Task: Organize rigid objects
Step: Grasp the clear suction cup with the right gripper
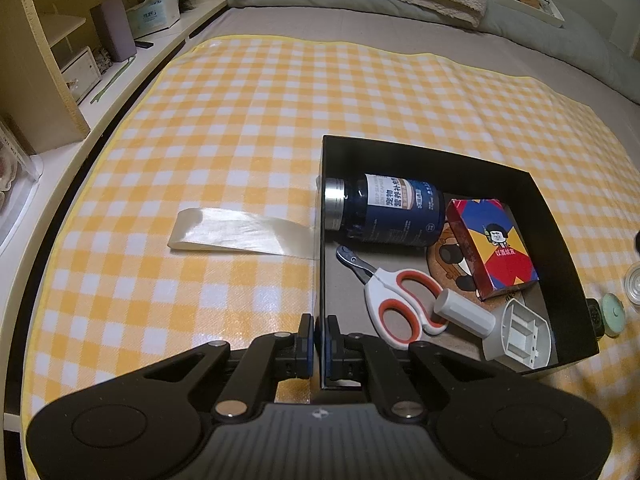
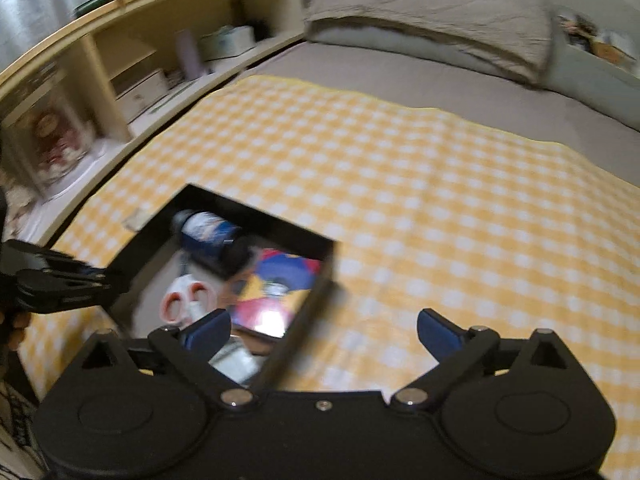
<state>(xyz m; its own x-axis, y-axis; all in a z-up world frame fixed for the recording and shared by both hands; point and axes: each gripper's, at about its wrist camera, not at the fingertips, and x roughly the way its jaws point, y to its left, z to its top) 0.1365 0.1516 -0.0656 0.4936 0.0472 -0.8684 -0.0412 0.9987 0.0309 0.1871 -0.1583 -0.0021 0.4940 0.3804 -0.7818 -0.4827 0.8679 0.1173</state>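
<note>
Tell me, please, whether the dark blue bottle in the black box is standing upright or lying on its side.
Lying on its side. The dark blue bottle rests lengthwise on the floor of the black box, its silver cap pointing toward the box's left wall.

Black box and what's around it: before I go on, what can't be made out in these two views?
- Coaster, left wrist view: mostly hidden under the blue bottle and card box.
- Small items right of the black box, left wrist view: cut off by the picture's edge.
- Box contents, right wrist view: motion blur smears them, and the open right tool covers the near end.
</note>
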